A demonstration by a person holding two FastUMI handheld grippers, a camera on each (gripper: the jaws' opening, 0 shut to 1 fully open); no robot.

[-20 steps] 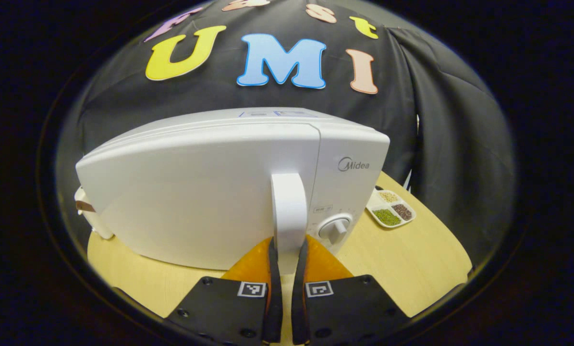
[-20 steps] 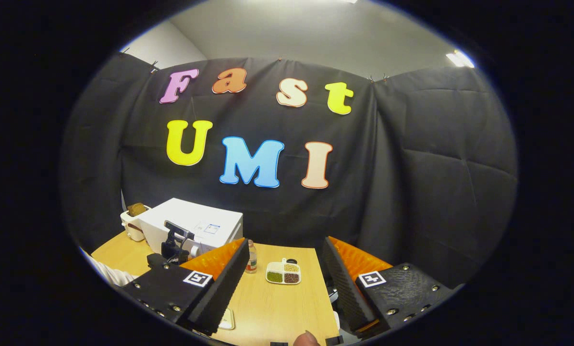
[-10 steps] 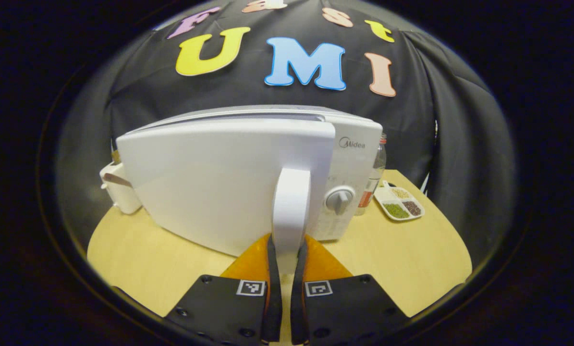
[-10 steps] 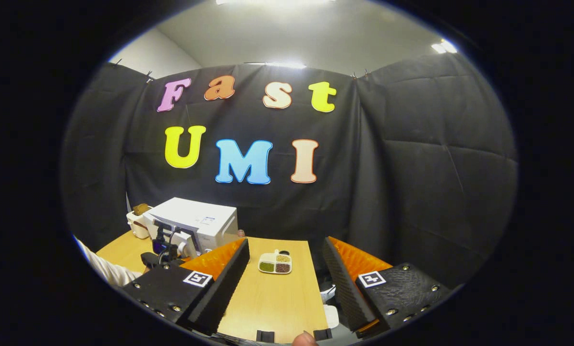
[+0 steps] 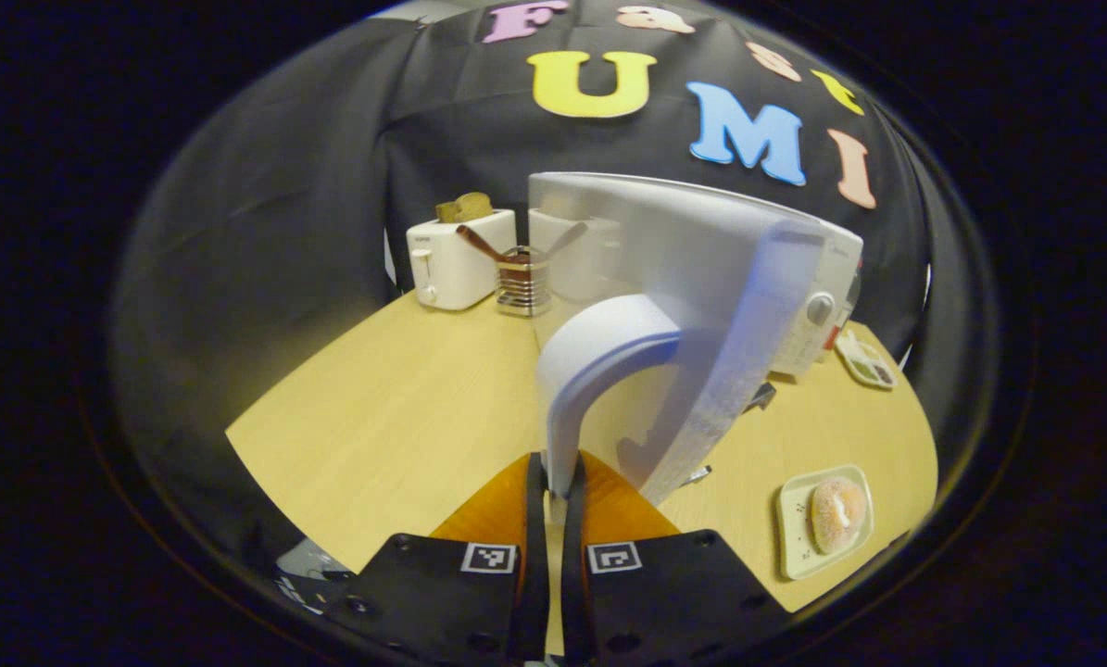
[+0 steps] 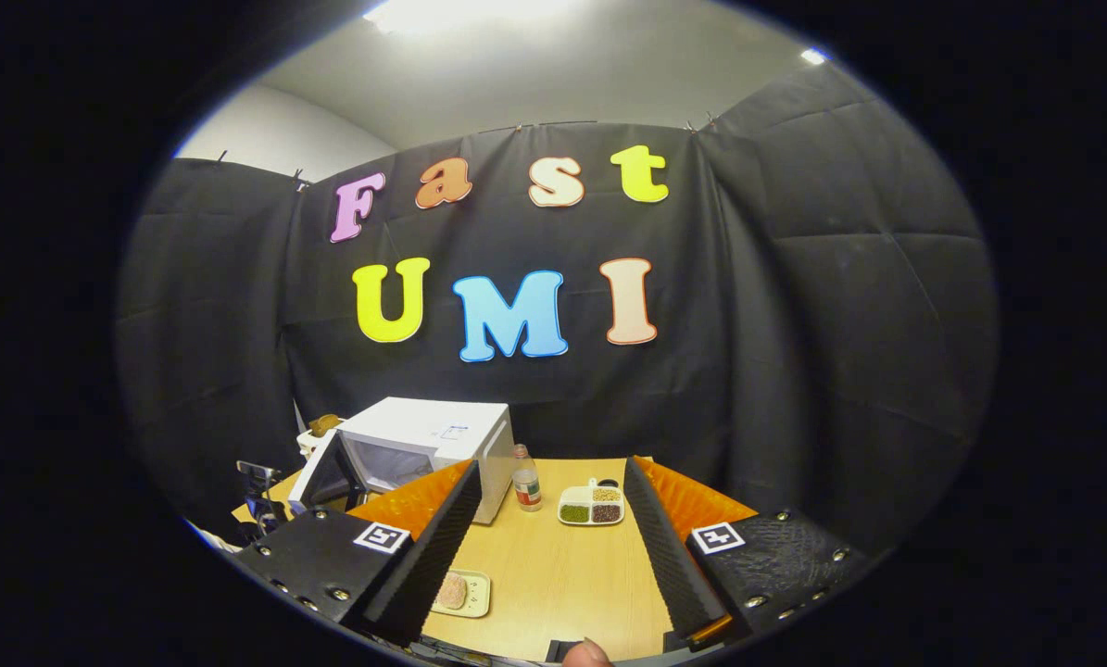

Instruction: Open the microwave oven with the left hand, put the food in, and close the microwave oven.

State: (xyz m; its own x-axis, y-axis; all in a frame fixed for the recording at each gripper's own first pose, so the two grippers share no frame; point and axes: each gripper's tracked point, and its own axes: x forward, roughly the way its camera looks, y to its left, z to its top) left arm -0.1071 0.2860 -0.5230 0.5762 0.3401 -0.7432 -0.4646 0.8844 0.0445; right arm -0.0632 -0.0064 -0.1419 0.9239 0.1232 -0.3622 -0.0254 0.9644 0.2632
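Left tongs (image 5: pixel 553 519): clamped narrow on the lower end of the door handle (image 5: pixel 599 361), both fingers pressing on it.
Right tongs (image 6: pixel 548 542): spread wide, holding nothing, raised above the table's (image 6: pixel 553 574) near edge.
Food (image 5: pixel 837 512): pale sugared doughnut on a small plate (image 5: pixel 794 547) by the table's near edge; likely light, soft and crumbly, so better lifted by the plate rim.
Microwave (image 6: pixel 433 435): toward the table's far edge, door (image 5: pixel 701 306) swung well open; stiff and hinged, best steered by the handle.
Bottle (image 6: pixel 526 484): upright just beside the microwave.
Divided tray (image 6: pixel 591 507): green, pale and dark grains in separate compartments.
Holder (image 5: pixel 514 283): utensils standing in it.
Toaster (image 5: pixel 451 259): far edge, bread sticking up from the slots.
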